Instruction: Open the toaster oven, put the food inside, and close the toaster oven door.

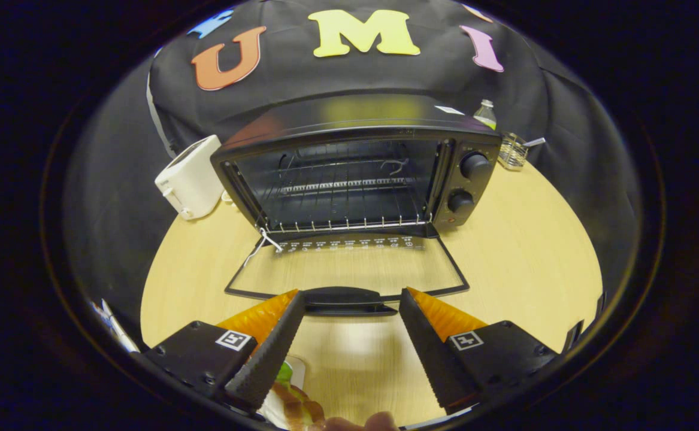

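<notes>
Gripper view
Counts: you have one toaster oven (355,173) with two knobs (475,166), one white toaster (190,178) left of it, one bottle (486,114) and one small wire holder (513,151) behind its right side, all on the wooden table (523,257).
Oven: its glass door (349,269) lies folded down flat toward you, handle (349,297) nearest the fingers; one wire rack sits inside.
Gripper (349,299): your fingers stand wide apart, holding nothing, tips just short of the door handle.
Food (292,404): it lies on a plate below your left finger, partly hidden.
</notes>
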### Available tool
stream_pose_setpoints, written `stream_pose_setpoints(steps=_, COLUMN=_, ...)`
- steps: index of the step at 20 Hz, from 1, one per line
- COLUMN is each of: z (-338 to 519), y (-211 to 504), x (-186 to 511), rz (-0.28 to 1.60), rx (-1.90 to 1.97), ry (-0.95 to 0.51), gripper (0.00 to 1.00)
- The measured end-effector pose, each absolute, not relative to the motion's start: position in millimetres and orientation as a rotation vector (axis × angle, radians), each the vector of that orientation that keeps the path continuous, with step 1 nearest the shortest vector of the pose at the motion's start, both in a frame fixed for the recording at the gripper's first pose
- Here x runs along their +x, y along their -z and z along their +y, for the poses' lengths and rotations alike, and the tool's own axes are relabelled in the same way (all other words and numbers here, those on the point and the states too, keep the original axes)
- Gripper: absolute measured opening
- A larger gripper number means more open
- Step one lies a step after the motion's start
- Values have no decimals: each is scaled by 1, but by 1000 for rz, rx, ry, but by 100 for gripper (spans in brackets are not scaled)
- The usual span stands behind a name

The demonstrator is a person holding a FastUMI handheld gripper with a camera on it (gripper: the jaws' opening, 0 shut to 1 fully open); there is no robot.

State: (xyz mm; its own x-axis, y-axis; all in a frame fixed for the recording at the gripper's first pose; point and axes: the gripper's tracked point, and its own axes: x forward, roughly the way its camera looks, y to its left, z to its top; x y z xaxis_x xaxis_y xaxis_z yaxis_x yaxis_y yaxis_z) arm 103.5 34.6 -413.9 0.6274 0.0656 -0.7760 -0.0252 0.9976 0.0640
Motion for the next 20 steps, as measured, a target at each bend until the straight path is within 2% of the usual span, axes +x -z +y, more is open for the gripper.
stream_pose_setpoints(steps=5, z=35, y=380, x=91, rz=858, rx=38, ry=-82, gripper=100)
stream_pose_setpoints(steps=10, z=37, y=338, x=54, rz=842, rx=63, ry=-170, gripper=100)
stream_pose_setpoints(steps=15, z=42, y=334, x=8, rz=944, rx=164, ry=-234, gripper=100)
stream_pose_setpoints(steps=20, z=54, y=373, x=-35, rz=1110, rx=280, ry=-281, gripper=100)
